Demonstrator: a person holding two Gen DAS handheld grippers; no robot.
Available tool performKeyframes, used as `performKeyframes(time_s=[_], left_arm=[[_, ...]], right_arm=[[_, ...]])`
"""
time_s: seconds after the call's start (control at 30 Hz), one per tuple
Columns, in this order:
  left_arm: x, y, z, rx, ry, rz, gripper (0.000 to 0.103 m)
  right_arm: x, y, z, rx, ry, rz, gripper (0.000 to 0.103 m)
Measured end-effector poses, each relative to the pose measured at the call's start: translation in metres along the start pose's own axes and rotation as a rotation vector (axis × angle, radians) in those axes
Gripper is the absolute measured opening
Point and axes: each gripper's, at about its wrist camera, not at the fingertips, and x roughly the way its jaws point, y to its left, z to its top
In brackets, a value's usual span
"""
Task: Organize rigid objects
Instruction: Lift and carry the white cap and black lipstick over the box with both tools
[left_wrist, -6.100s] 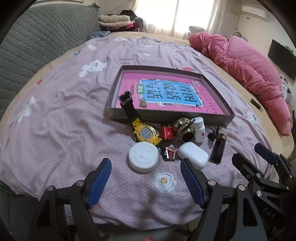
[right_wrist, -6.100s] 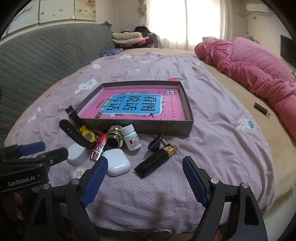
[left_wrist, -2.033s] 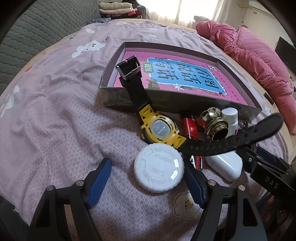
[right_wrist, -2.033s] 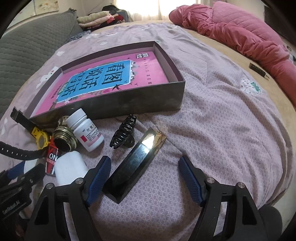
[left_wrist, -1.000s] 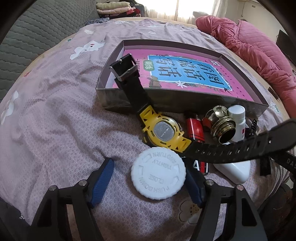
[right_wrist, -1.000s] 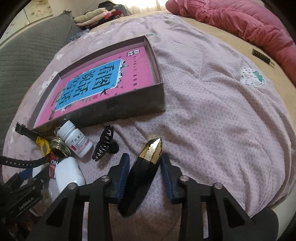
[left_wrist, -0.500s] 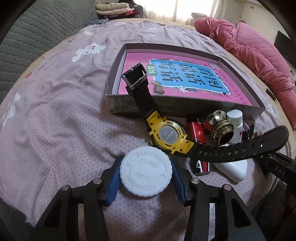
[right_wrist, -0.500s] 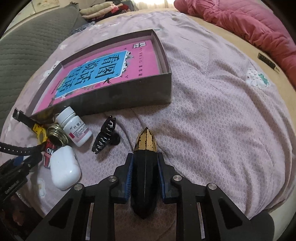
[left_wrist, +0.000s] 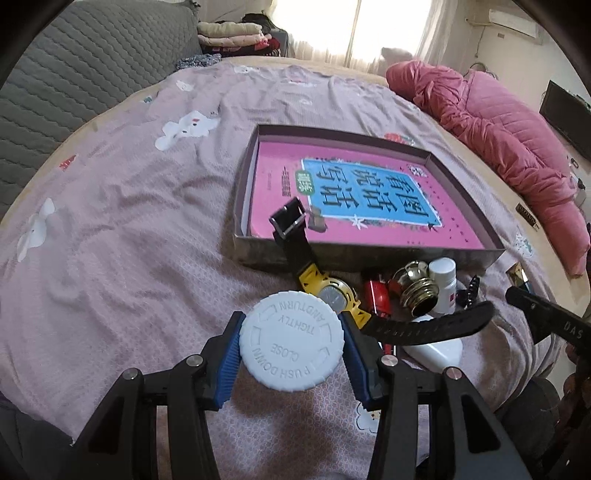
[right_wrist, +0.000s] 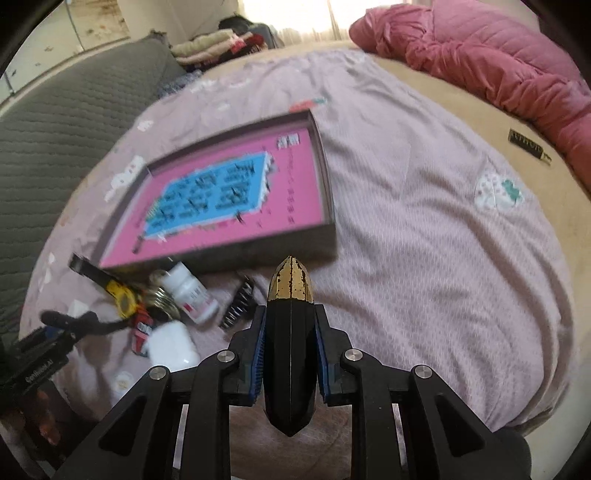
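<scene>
left wrist view: box (left_wrist: 424, 254) holds a pink book (left_wrist: 332, 206); left hand-held gripper (left_wrist: 291, 341) clamps white cap (left_wrist: 291, 339).

White cap (left_wrist: 291, 340), black case (right_wrist: 290, 350) gripped, lifted off bed.

The right wrist view is motion-blurred: the print on the box (right_wrist: 221, 192) floor and the bottle (right_wrist: 190, 291) label cannot be read. In the left wrist view the cap (left_wrist: 291, 339) covers part of the watch (left_wrist: 332, 295), and its strap (left_wrist: 428, 325) crosses the white case (left_wrist: 436, 349).
</scene>
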Motion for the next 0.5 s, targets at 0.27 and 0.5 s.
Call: performKeyframes(time_s=[0.27, 0.5], left_arm=[[-0.015, 0.007, 0.005, -0.028, -0.036, -0.007, 0.050], [-0.026, 0.004, 0.012, -0.027, -0.066, -0.026, 0.050]], right_arm=[[-0.015, 0.019, 0.007, -0.039, -0.048, 0.018, 0.023], [-0.020, 0.027, 0.013, -0.068, -0.067, 0.035, 0.023]])
